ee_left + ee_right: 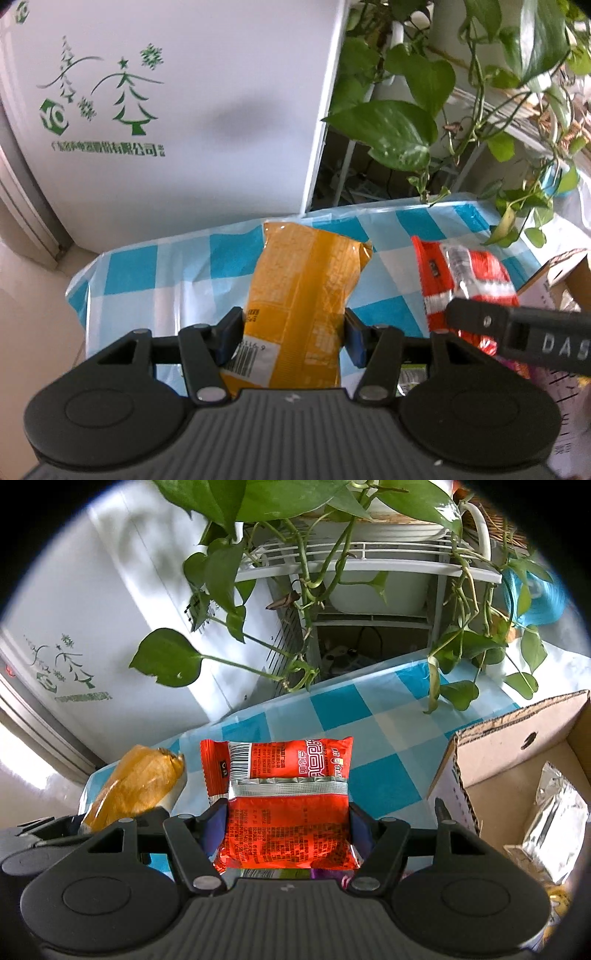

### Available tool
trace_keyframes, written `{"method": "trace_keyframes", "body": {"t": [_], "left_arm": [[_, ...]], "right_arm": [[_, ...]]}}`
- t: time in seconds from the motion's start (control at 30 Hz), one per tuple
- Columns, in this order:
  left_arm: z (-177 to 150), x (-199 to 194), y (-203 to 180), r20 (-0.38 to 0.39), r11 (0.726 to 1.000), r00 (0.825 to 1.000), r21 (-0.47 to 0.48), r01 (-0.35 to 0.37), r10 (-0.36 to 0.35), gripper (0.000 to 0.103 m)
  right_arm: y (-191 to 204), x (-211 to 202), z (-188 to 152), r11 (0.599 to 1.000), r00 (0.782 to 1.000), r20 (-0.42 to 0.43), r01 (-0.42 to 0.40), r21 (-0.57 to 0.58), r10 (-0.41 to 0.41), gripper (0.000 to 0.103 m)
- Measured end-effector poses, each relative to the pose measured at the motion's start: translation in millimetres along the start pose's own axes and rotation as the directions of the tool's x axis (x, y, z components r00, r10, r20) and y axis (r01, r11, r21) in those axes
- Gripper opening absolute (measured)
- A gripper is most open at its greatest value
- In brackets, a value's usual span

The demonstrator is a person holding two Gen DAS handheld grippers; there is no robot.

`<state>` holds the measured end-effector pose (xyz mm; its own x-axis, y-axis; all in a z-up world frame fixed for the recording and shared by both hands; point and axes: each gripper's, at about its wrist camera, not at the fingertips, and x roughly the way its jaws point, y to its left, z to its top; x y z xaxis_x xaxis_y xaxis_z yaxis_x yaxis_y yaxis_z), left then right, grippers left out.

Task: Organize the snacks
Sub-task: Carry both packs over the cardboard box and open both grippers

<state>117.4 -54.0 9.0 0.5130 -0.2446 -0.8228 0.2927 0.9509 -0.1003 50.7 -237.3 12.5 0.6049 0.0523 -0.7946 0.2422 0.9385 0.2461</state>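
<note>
Left wrist view: left gripper [293,332] clenched on yellow snack pack [306,295], held above blue-checked tablecloth [184,266]. White printed box [166,110] stands behind; trailing plant [406,122] hangs beside it. Right gripper [288,825] grips red snack pack [291,805] by both sides. Open cardboard box [517,746] sits near right, silver packet [554,812] inside.
</note>
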Motion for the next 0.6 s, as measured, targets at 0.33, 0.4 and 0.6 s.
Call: {"method": "trace_keyframes", "body": {"t": [0.33, 0.4, 0.6], "left_arm": [[-9, -25, 4, 0.028, 0.998, 0.999, -0.053, 0.020, -0.019, 0.055], [-12, -31, 1, 0.044, 0.999, 0.999, -0.039, 0.021, -0.019, 0.055], [-18, -47, -2, 0.091, 0.999, 0.995, -0.026, 0.037, -0.035, 0.055]], "right_arm": [[2, -31, -18, 1.000, 1.000, 0.017, -0.006, 0.000, 0.006, 0.073], [0, -40, -20, 1.000, 1.000, 0.031, -0.005, -0.002, 0.005, 0.073], [-4, -67, -29, 1.000, 0.998, 0.059, -0.026, 0.011, 0.025, 0.073]]}}
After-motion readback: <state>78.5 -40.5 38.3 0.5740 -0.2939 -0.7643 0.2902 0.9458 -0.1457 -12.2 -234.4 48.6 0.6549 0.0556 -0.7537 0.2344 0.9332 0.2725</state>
